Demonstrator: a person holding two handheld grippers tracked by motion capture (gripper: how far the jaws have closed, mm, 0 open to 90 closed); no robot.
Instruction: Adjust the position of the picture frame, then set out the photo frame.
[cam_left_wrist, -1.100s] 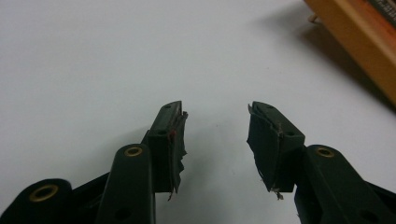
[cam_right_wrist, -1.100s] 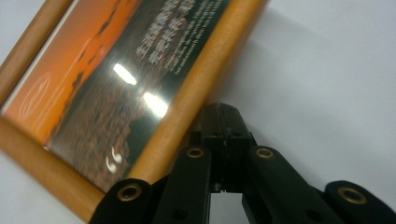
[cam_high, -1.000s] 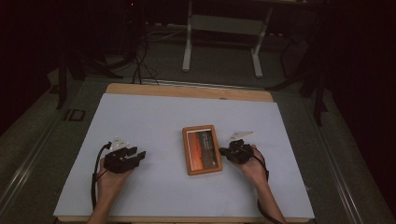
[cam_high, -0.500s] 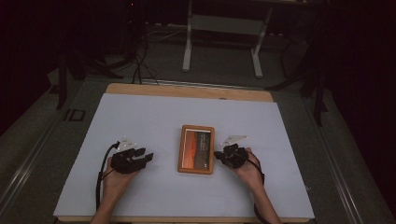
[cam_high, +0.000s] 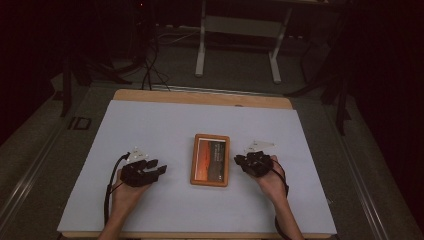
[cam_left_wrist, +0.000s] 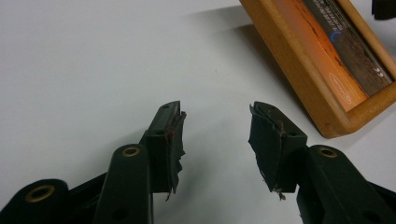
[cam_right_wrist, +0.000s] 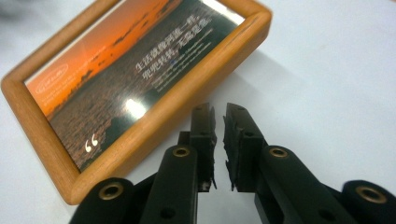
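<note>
A wooden picture frame (cam_high: 210, 159) holding an orange sunset print lies flat at the middle of the white table top (cam_high: 200, 120). My right gripper (cam_high: 240, 161) rests just right of the frame's right edge. In the right gripper view the frame (cam_right_wrist: 130, 84) lies beyond my right gripper (cam_right_wrist: 219, 126), whose jaws have just been opening to a narrow gap with nothing between them. My left gripper (cam_high: 161, 170) sits left of the frame, apart from it. In the left gripper view it (cam_left_wrist: 217, 126) stands open and empty over bare table, the frame's corner (cam_left_wrist: 327, 60) ahead to the right.
The white top ends at a wooden edge (cam_high: 200, 97) at the back. Beyond it, on the dark floor, stand the white legs of a desk (cam_high: 202, 47) and some cables (cam_high: 147, 60). Both forearms come in from the near edge.
The picture frame has turned from slightly tilted to square with the table. My left gripper has shifted a little right, toward it. The right gripper's jaws have parted slightly.
</note>
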